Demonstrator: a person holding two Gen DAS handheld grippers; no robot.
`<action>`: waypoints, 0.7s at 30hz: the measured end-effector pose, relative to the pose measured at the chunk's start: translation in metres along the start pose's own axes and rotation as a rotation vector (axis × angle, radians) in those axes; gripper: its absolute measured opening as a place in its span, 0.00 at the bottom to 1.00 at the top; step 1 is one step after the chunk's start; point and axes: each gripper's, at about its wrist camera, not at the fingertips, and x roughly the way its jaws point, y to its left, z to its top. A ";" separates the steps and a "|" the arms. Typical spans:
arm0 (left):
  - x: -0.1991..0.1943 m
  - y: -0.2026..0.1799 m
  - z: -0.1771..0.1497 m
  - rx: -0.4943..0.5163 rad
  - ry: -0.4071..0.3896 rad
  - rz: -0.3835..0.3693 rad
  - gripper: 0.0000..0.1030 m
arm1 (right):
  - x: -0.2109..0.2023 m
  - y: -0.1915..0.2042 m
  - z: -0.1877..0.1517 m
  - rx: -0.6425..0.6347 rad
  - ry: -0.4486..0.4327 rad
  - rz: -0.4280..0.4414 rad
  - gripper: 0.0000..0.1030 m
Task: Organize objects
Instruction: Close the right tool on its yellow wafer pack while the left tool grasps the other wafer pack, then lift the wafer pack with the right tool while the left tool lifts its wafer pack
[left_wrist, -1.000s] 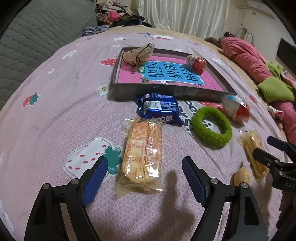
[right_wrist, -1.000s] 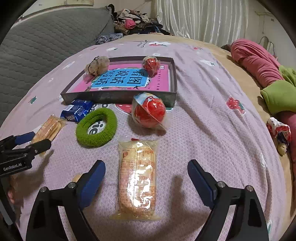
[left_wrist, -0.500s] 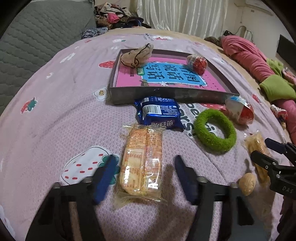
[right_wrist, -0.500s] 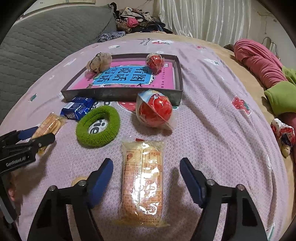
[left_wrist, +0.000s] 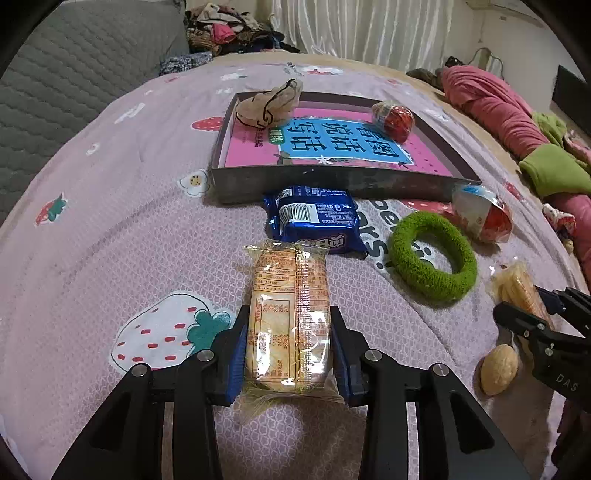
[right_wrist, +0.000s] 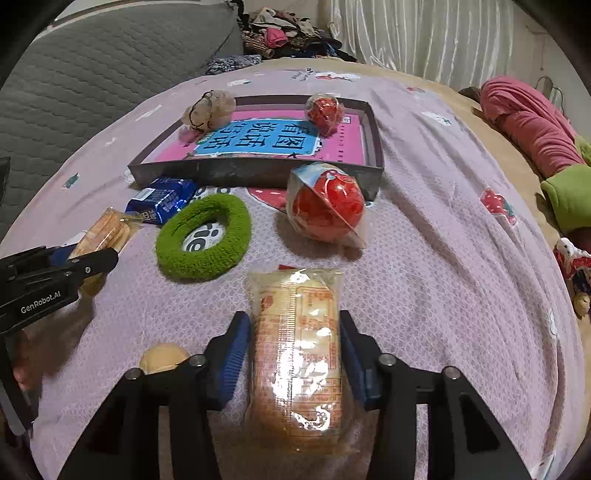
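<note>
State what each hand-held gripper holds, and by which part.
The left hand-held gripper clamps an orange cracker packet across the long sides of its near half. The right hand-held gripper does likewise on a second cracker packet.

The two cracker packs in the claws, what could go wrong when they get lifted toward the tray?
Left claw and right claw, jaws just closing, pinch thin cracker packs; squeezing might crack the biscuits. The slick wrappers might slip. The blue snack pack lies against the tray wall and could be knocked.
</note>
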 end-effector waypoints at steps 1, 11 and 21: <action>0.000 -0.001 0.000 0.003 0.001 0.004 0.39 | 0.000 0.000 0.000 -0.001 -0.001 0.004 0.43; -0.007 -0.001 -0.005 -0.002 -0.013 0.000 0.39 | -0.015 -0.003 0.004 -0.002 -0.049 0.025 0.37; -0.036 -0.007 -0.012 0.001 -0.063 0.004 0.39 | -0.054 0.023 0.015 -0.050 -0.140 0.059 0.37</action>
